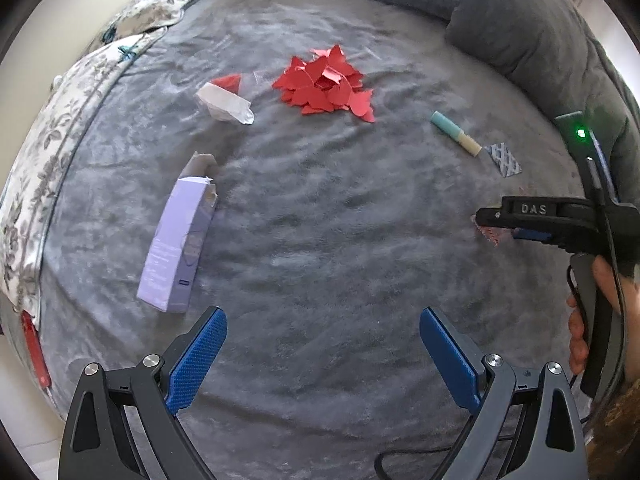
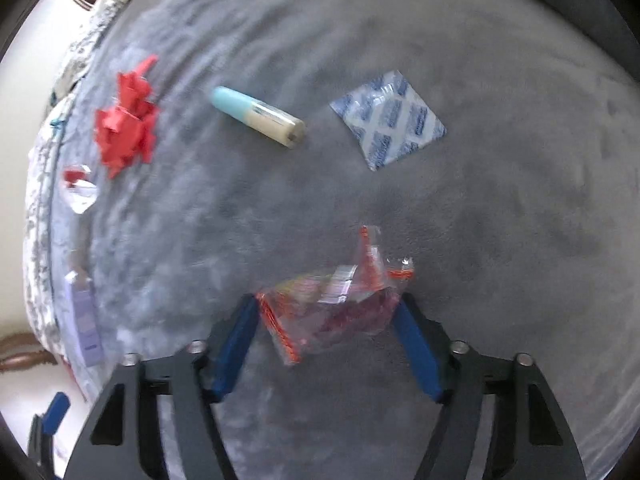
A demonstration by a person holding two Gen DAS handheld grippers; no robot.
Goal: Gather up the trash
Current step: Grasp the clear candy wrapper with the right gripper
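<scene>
Trash lies scattered on a grey plush blanket (image 1: 320, 208). My right gripper (image 2: 328, 300) points down at a crumpled clear wrapper with red-orange edges (image 2: 336, 304). The wrapper lies between its open blue pads, and its edges reach close to both. Beyond it are a blue-and-white sachet (image 2: 390, 120) and a light-blue and cream tube (image 2: 260, 118). My left gripper (image 1: 322, 314) hangs open over bare blanket with nothing between its pads. Ahead of it are a lilac carton (image 1: 176, 240), a white-and-red crumpled wrapper (image 1: 226, 102) and a heap of red paper scraps (image 1: 326, 86). The right gripper (image 1: 486, 224) shows at the right.
A rolled grey blanket (image 1: 520, 28) borders the far and right side. A floral quilt (image 1: 48, 152) runs along the left edge, with a red strip (image 1: 34, 352) below it. A person's hand (image 1: 580, 320) holds the right gripper's handle.
</scene>
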